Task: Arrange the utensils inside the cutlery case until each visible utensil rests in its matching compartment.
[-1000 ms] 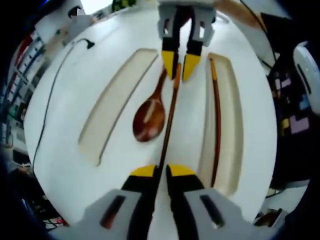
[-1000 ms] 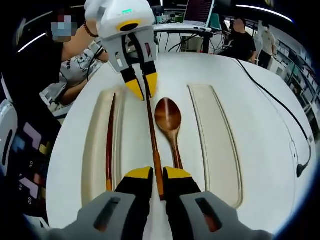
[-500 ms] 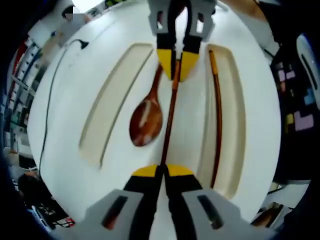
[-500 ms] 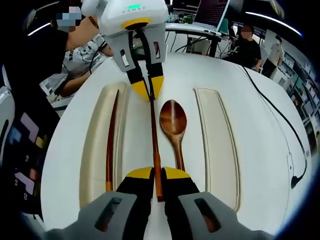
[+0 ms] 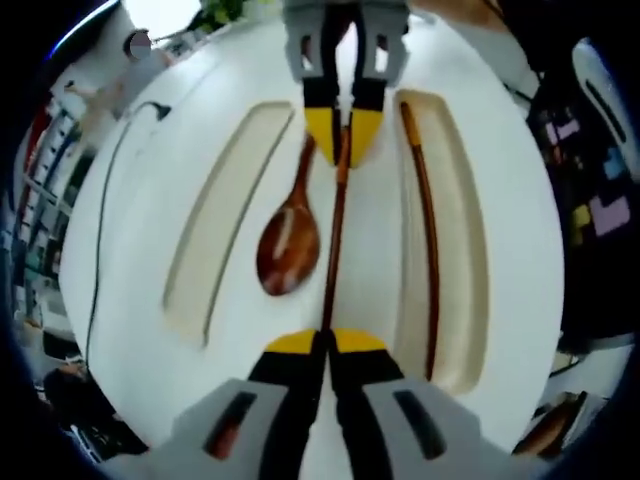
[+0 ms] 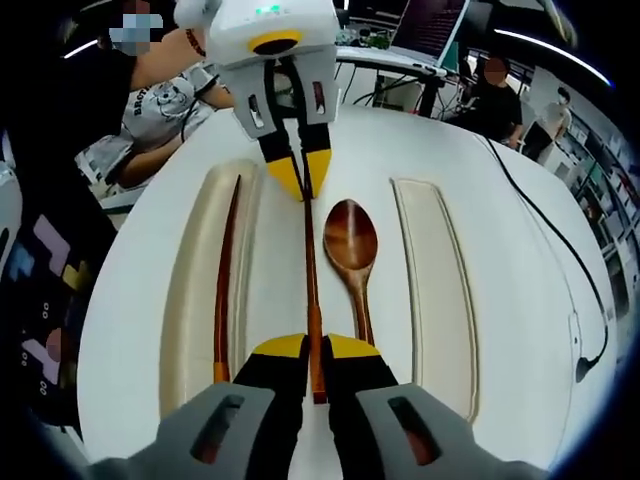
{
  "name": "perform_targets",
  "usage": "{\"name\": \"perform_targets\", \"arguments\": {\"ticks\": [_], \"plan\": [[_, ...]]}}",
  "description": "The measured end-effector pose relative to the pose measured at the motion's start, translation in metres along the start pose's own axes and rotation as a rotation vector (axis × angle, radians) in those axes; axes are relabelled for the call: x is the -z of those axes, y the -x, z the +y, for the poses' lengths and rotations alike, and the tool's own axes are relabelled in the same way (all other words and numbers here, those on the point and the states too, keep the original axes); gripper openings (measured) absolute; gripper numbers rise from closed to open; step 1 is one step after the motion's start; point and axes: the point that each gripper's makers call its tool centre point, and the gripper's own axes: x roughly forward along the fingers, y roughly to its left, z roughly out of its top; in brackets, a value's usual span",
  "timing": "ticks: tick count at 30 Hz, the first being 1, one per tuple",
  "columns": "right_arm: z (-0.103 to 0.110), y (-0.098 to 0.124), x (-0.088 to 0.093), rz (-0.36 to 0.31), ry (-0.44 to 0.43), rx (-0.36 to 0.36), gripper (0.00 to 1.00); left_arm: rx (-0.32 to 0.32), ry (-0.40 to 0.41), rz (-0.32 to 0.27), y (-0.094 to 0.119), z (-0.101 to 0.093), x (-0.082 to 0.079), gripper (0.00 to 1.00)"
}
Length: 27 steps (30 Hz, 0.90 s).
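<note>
Both hand-held grippers, left [image 5: 326, 342] and right [image 6: 313, 346], stay clamped on opposite ends of one chopstick [image 6: 310, 280], now straightened between the spoon [image 6: 349, 240] and the chopstick compartment [image 6: 190, 300], where its mate [image 6: 225, 290] lies; the spoon compartment [image 6: 435, 290] awaits on the white surface [image 6: 520, 230].

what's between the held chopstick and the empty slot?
The wooden spoon, lying on the white case surface between the chopstick both grippers clamp and the empty slot; clearest in the right gripper view.
</note>
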Motion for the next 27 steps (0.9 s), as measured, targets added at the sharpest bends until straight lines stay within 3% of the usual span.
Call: {"name": "perform_targets", "arguments": {"ticks": [3,5,7,27], "plan": [[-0.001,0.001,-0.001,0.000,-0.002,0.009,0.04,-0.011,0.003,0.012,0.000,0.001,0.001,0.03],[0.000,0.005,-0.004,-0.006,0.005,0.016,0.04,-0.010,0.055,0.020,0.002,0.000,0.001,0.03],[-0.001,0.010,-0.006,-0.007,0.025,0.045,0.04,-0.025,0.023,0.020,0.004,0.001,-0.001,0.03],[0.019,0.046,-0.021,-0.040,0.093,0.107,0.04,-0.032,-0.004,-0.016,0.037,-0.022,-0.017,0.03]]}}
